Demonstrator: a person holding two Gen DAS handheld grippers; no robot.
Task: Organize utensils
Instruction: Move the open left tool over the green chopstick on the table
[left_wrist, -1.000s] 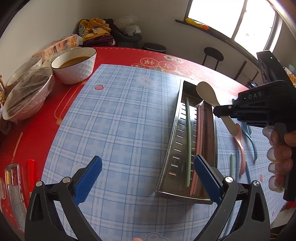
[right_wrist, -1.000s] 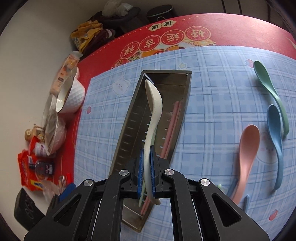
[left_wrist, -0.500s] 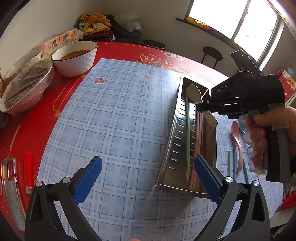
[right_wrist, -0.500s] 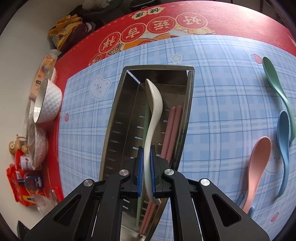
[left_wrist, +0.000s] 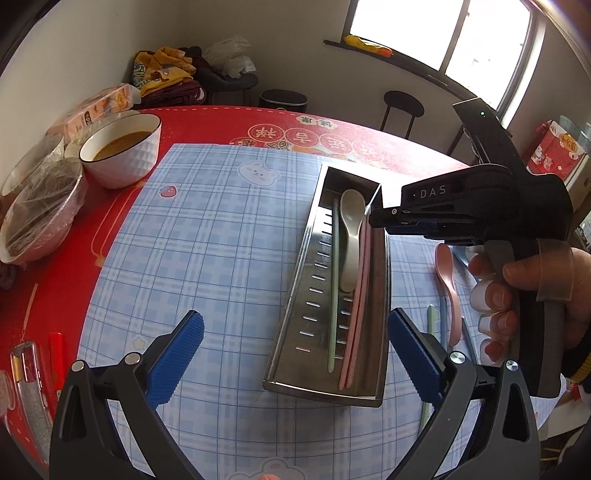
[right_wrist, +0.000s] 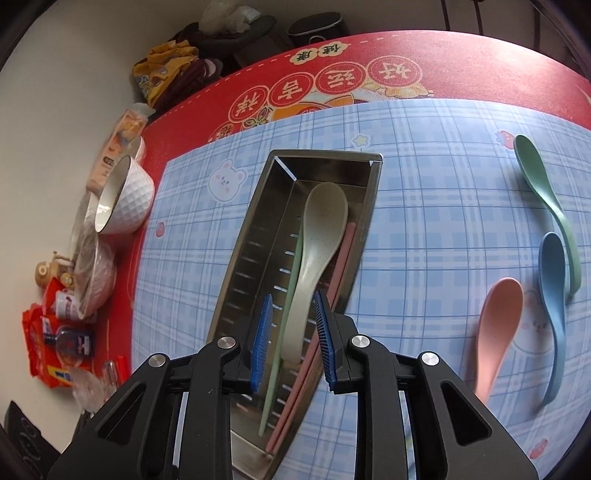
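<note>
A steel utensil tray (left_wrist: 291, 321) (right_wrist: 240, 258) lies on the blue checked mat. In it lie a cream spoon (left_wrist: 350, 236) (right_wrist: 314, 251), a green chopstick (left_wrist: 334, 288) and pink chopsticks (left_wrist: 356, 314). My right gripper (right_wrist: 293, 336) is open just above the tray, its pads either side of the cream spoon's handle and apart from it; its body shows in the left wrist view (left_wrist: 469, 214). My left gripper (left_wrist: 295, 354) is open and empty, near the tray's near end. Pink (right_wrist: 495, 332), blue (right_wrist: 554, 306) and green (right_wrist: 546, 199) spoons lie on the mat to the right.
A white bowl of brown liquid (left_wrist: 120, 151) and wrapped bowls (left_wrist: 37, 218) stand at the table's left. Snack packets and a bottle (right_wrist: 62, 336) lie on the red cloth. Loose chopsticks (left_wrist: 432, 325) lie beside the pink spoon (left_wrist: 448, 284).
My right gripper lowered the cream spoon into the tray and opened; the spoon now lies in the tray, let go. The left gripper stayed open and shifted little.
</note>
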